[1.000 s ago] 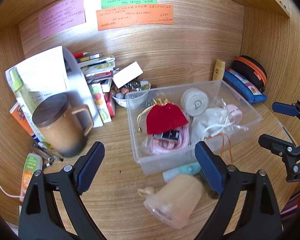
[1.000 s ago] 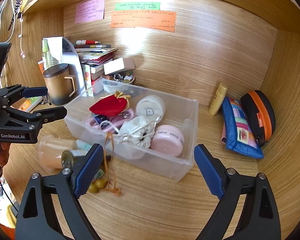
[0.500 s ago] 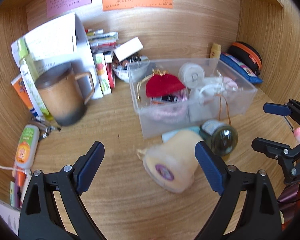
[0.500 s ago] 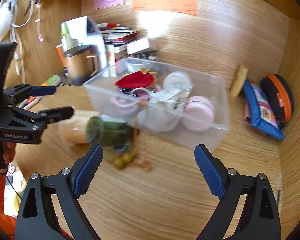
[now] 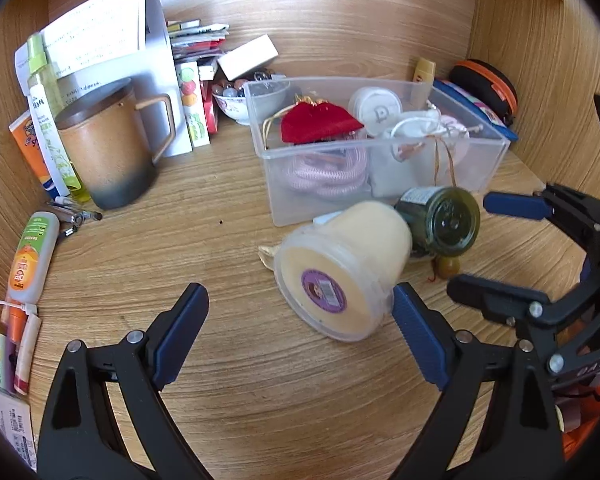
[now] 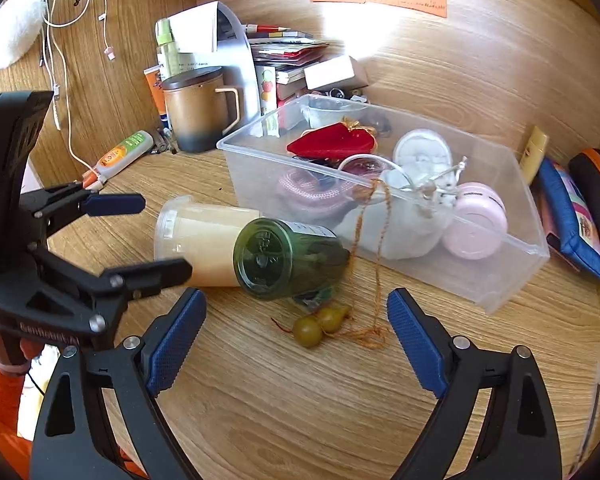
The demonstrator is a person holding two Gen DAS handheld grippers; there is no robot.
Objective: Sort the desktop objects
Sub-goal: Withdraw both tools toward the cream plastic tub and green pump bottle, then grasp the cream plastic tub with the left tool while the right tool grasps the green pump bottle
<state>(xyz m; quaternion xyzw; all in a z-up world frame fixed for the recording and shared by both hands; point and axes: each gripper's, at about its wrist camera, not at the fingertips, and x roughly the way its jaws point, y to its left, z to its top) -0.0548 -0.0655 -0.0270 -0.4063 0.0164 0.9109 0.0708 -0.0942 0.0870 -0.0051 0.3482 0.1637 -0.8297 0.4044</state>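
Note:
A cream plastic cup (image 5: 340,268) lies on its side in front of a clear plastic bin (image 5: 380,184), with a dark green bottle (image 5: 440,224) lying beside it. Both also show in the right wrist view, the cup (image 6: 204,240) and the bottle (image 6: 288,258). A small gourd charm (image 6: 320,324) on an orange cord lies by the bottle. The bin (image 6: 500,276) holds a red pouch (image 6: 332,145), a white pouch, pink cable and round cases. My left gripper (image 5: 300,340) is open and empty just short of the cup. My right gripper (image 6: 296,336) is open and empty over the gourd charm.
A brown lidded mug (image 5: 108,148) stands left, with books, a bowl of trinkets (image 5: 240,100) and a paper holder behind. Tubes and pens (image 5: 30,256) lie at the left edge. A blue pouch (image 6: 572,216) and an orange-trimmed case (image 6: 598,184) sit at the right wall.
Both grippers have drawn back from the bin and dropped lower. The cup and green bottle now sit larger and nearer to the fingers. Nothing was grasped.

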